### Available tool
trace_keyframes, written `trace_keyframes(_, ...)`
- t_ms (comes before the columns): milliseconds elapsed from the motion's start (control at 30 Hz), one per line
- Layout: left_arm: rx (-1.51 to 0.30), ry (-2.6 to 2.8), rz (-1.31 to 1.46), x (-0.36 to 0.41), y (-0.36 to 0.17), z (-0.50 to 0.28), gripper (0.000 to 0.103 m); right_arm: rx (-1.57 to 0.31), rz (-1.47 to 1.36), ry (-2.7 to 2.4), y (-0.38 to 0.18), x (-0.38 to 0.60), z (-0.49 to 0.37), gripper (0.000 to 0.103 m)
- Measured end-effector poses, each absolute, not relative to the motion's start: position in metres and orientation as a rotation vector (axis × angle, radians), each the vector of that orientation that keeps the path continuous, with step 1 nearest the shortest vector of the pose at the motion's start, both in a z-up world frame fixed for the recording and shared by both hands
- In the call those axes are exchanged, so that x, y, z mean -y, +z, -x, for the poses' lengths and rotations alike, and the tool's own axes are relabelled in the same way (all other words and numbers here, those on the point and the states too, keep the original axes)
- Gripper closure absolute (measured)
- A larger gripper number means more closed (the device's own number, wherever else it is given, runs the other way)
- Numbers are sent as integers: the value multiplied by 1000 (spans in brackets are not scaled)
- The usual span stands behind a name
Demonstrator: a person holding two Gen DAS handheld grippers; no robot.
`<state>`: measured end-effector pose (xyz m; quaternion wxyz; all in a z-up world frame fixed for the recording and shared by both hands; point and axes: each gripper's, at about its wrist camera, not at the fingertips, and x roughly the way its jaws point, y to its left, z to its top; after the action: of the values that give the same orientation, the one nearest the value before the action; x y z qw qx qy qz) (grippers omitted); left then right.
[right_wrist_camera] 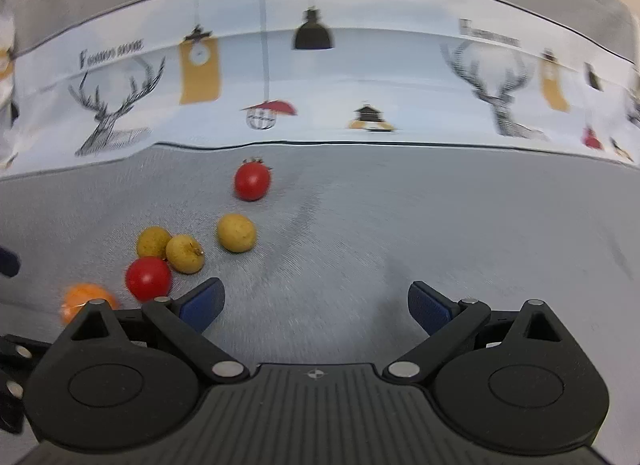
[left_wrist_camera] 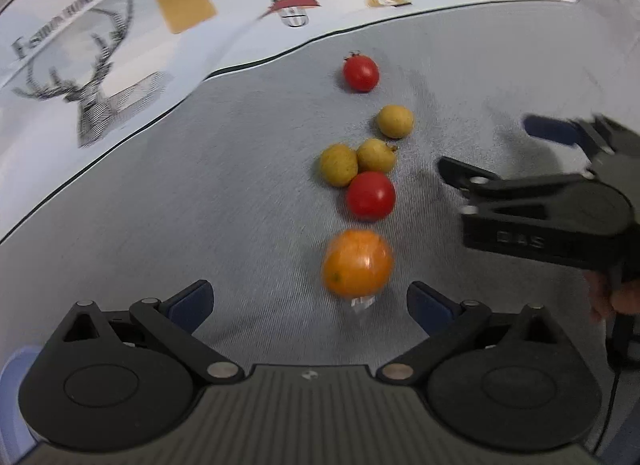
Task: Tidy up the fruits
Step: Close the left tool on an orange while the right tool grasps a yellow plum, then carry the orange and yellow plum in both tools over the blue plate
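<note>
Partly claw-hidden: orange [right_wrist_camera: 86,297], blurred.

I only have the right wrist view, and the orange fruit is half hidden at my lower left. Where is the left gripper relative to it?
Observer: The orange fruit lies just ahead of the open left gripper, roughly in line with the gap between its jaws, not gripped.
Operator: Does any fruit touch it?
Observer: No. The nearer red tomato lies just beyond it, with a sliver of cloth between.
Operator: How does my gripper look from there?
Observer: The right gripper stands to the right of the fruit row, about level with the two touching yellow fruits.
</note>
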<state>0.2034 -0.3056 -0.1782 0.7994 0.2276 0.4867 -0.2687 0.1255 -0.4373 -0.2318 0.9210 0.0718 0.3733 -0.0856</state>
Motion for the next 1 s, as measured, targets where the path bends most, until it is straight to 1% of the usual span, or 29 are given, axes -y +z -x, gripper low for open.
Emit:
trace_keyframes(67, -1028, -588, -502, 308, -182, -208, 1, -774, -121, -158, -238, 436, -140, 5)
trace_keyframes(133, -1010, -595, -505, 308, -183, -210, 6, -773, -106, -141, -244, 433, -155, 5)
trace_keyframes(267, -991, -609, -480, 303, -181, -212, 8, -735, -53, -117, -248, 418, -173, 5)
trace_keyframes(300, -988, -618, -479, 303, -181, -211, 14, -721, -36, -109, -248, 414, -175, 6)
trace_keyframes(333, -989, -631, -471, 303, -181, -211, 28, -711, -25, -100, -248, 412, -175, 10)
trace_keyframes(367, -1001, -645, -455, 304, -180, -210, 39, -707, -23, -78, -247, 411, -174, 24)
trace_keyframes(400, -1023, -655, -443, 305, -180, -211, 60, -706, -34, -46, -245, 410, -173, 34)
trace_keyframes(433, -1045, -654, -431, 306, -181, -211, 62, -708, -49, -17, -243, 410, -173, 57)
trace_keyframes(467, -1046, -641, -422, 307, -180, -210, 62, -710, -59, 0, -241, 410, -173, 75)
trace_keyframes(900, -1033, -541, -466, 304, -172, -196, 62, -706, -186, -100, -242, 436, -164, 74)
trace_keyframes(1000, -994, -532, -447, 298, -166, -193, 62, -707, -214, -121, -242, 442, -160, 74)
